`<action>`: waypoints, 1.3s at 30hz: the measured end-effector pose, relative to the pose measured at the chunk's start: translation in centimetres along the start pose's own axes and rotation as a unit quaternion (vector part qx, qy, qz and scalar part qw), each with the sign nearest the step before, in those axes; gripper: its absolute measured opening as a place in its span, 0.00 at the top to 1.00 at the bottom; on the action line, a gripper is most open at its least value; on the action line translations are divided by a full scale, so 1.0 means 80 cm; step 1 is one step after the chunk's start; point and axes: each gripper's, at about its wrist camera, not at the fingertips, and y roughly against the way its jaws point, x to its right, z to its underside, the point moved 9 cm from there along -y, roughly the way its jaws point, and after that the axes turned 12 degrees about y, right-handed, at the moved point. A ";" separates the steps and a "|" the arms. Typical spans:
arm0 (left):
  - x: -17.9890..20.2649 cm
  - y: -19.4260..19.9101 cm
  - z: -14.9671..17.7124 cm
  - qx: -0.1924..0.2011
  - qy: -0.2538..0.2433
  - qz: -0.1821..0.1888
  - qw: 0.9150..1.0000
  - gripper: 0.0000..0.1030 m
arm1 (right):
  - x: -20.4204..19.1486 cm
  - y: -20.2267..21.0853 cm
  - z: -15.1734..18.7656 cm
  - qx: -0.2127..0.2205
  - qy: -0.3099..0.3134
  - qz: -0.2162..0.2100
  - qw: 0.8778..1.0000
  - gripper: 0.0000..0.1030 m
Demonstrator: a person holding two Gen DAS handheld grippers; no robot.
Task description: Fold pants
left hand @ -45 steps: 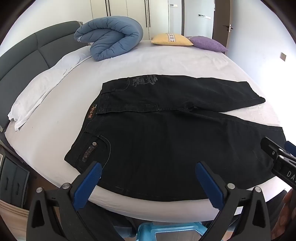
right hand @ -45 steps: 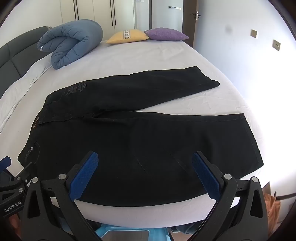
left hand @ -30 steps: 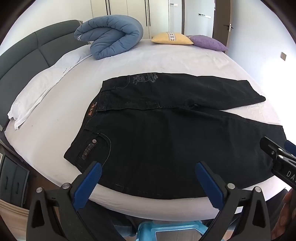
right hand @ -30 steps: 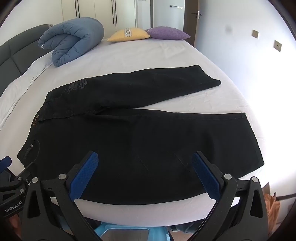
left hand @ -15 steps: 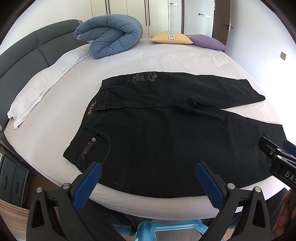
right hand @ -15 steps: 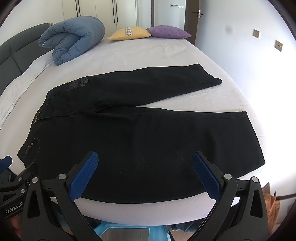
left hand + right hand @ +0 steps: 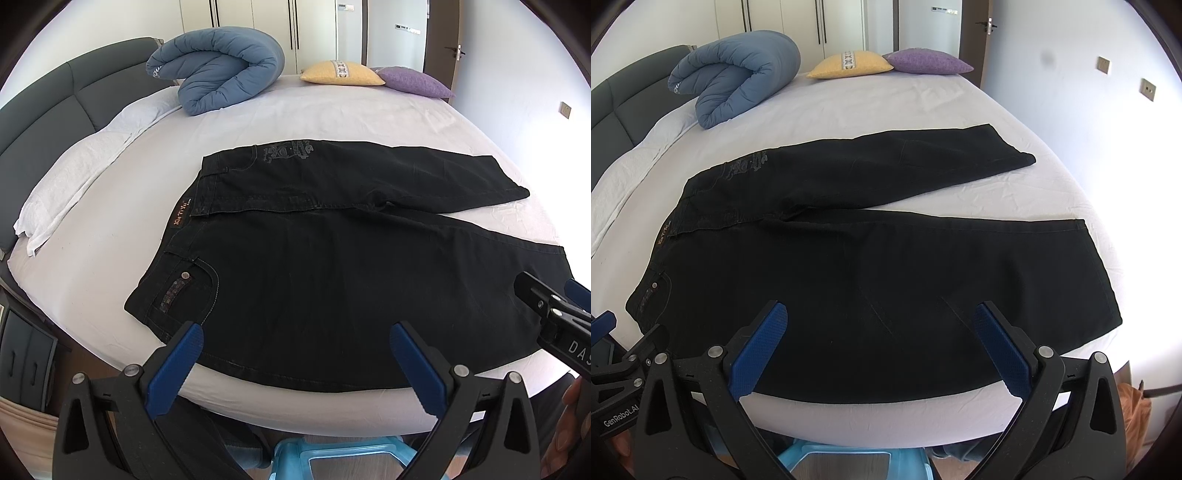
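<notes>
On the white-sheeted bed [image 7: 332, 122], a pair of black denim pants [image 7: 332, 266] lies flat, waistband toward the grey padded headboard [image 7: 55, 107], legs running rightward. The far leg angles away from the near one, leaving a wedge of sheet between the hems. The near leg's long edge runs along the bed's front edge; its hem corner is partly hidden in the left wrist view by the right claw's black frame. Fabric reads matte and so dark that seams are mostly lost. Faint grey embroidery shows on the far hip, a patterned strip and rivet by the near pocket, and an orange-lettered waist label, illegible.

Left claw [image 7: 295, 354]: jaws wide apart, blue textured pads [image 7: 177, 369] over the pants' near edge, holding nothing. Right claw [image 7: 879, 343]: likewise spread and empty, pads above the near leg.

A rolled blue quilted duvet [image 7: 221, 77], a yellow cushion [image 7: 340, 72] and a purple cushion [image 7: 413, 81] sit at the bed's far side. A pale blue plastic stool [image 7: 849, 461] shows below, cut off by the frame. Fingers at the left wrist view's right border are blurred.
</notes>
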 end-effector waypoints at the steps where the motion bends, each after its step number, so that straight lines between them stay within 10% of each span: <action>1: 0.000 0.000 0.001 0.000 -0.001 0.000 1.000 0.00 | 0.000 0.000 0.000 0.000 0.000 0.000 1.000 0.00; 39: 0.000 -0.003 0.006 -0.006 -0.001 0.001 1.000 0.00 | -0.014 -0.004 0.006 -0.007 0.005 -0.008 1.000 0.00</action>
